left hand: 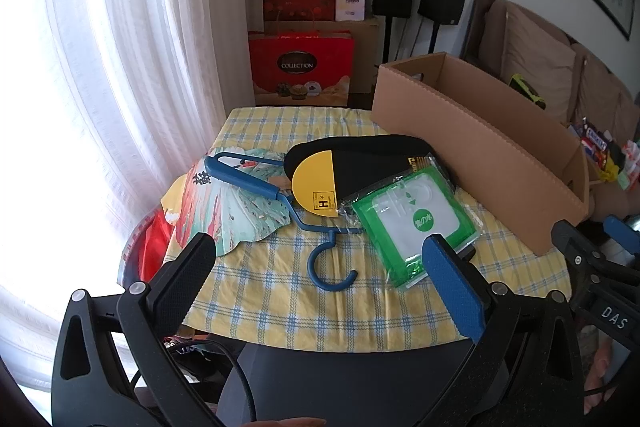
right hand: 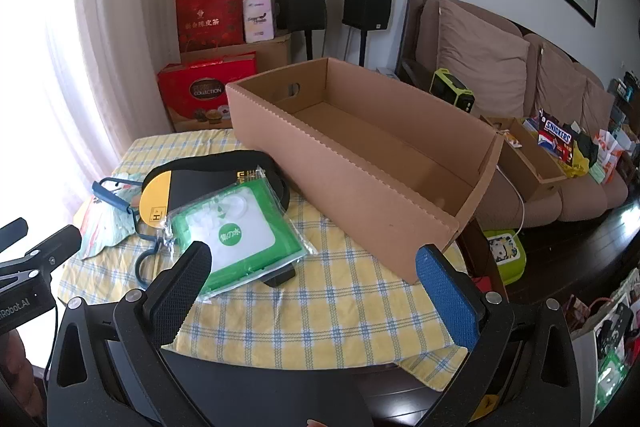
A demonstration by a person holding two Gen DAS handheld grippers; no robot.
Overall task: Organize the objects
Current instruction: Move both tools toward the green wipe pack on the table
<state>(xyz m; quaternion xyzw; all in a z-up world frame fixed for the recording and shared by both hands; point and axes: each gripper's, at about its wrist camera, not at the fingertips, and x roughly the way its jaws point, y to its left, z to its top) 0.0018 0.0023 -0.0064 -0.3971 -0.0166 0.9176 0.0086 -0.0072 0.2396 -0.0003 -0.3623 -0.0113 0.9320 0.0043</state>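
The table, under a yellow checked cloth, carries everything; the long cardboard box stands empty along its far right side, open top up, likely the place meant for the loose things; beside it, left of centre, lies a heap, the black and yellow insole pack lowest, the green packet overlapping it, the blue hanger hooked toward the near edge over a patterned fan; bare cloth in front leaves approach room. The left gripper and right gripper both hover wide apart, holding nothing.
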